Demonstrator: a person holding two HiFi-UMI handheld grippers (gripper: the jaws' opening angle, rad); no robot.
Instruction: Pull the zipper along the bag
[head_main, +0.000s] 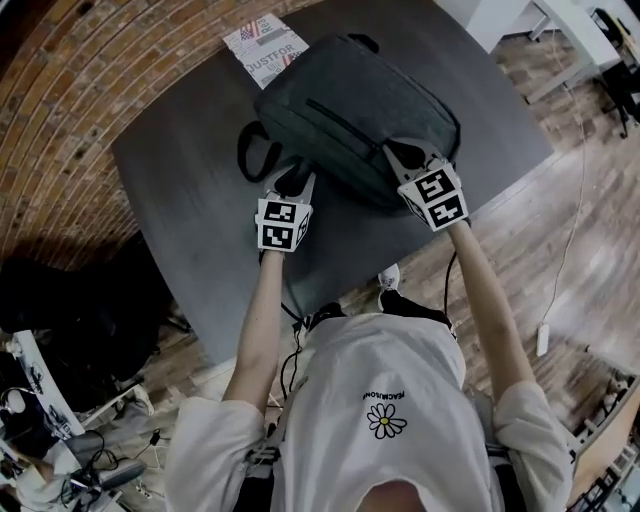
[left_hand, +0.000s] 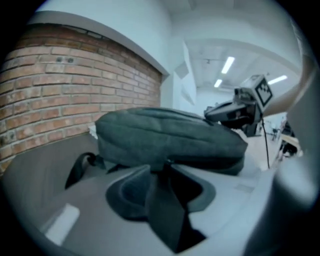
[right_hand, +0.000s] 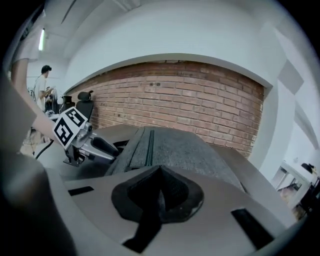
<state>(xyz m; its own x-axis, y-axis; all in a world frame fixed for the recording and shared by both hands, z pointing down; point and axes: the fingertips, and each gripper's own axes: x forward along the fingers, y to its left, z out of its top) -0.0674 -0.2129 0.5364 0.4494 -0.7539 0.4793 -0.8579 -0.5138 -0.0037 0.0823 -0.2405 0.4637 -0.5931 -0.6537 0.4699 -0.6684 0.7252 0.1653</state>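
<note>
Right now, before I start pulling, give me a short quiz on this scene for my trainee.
1. True or false: the dark grey fabric backpack lies on the dark grey table.
2. The right gripper has its jaws: A) shut, B) wide apart, C) out of every view.
3. What lies on the table at the backpack's far side?

Key:
1. True.
2. A. The right gripper view shows its jaws together, over the backpack's end.
3. A white printed paper sheet, partly tucked behind the backpack.
</note>
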